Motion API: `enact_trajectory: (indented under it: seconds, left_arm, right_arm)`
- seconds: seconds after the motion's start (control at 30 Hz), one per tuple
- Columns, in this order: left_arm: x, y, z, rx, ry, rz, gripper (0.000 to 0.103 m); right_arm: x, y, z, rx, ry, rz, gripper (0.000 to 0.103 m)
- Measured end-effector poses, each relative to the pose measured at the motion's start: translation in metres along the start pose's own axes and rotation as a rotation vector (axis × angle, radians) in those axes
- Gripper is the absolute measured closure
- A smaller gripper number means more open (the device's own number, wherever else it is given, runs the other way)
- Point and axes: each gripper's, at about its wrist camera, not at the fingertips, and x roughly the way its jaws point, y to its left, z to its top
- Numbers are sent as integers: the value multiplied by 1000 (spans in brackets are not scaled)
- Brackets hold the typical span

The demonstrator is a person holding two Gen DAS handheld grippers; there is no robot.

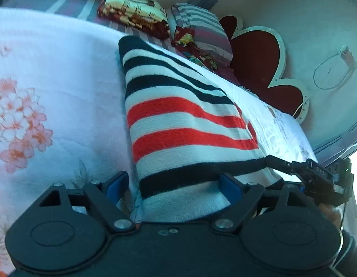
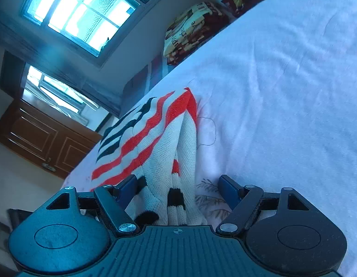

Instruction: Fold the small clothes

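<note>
A folded knit garment with black, red and white stripes lies on a white bed sheet with pink flowers. My left gripper is open, its blue pads either side of the garment's near edge. The right gripper shows at the right of the left wrist view, by the garment's corner. In the right wrist view the same garment lies folded in layers between the open jaws of my right gripper. Neither gripper pinches the cloth.
Folded patterned blankets and a striped bundle sit at the far end of the bed. A red heart-shaped headboard stands against the wall. A window and a brown wooden door show beyond the bed edge.
</note>
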Motion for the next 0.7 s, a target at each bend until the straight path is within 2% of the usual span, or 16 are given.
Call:
enact_trajectory:
  seconds: [0.2, 0.43, 0.63, 0.67, 0.7]
  left_arm:
    - [6, 3, 4, -16, 0, -28, 20]
    - [15, -1, 10, -26, -6, -40, 23]
    - [20, -7, 15, 1, 14, -15, 24]
    - [19, -8, 15, 14, 19, -5, 24]
    - [20, -11, 15, 28, 23, 4, 25]
  right_arm:
    - [8, 5, 2, -26, 55, 29, 26]
    - [18, 21, 2, -101, 103, 10, 27]
    - [21, 26, 6, -140, 153, 16, 28]
    - [23, 29, 7, -158, 154, 5, 32]
    - [25, 31, 8, -169, 142, -16, 45]
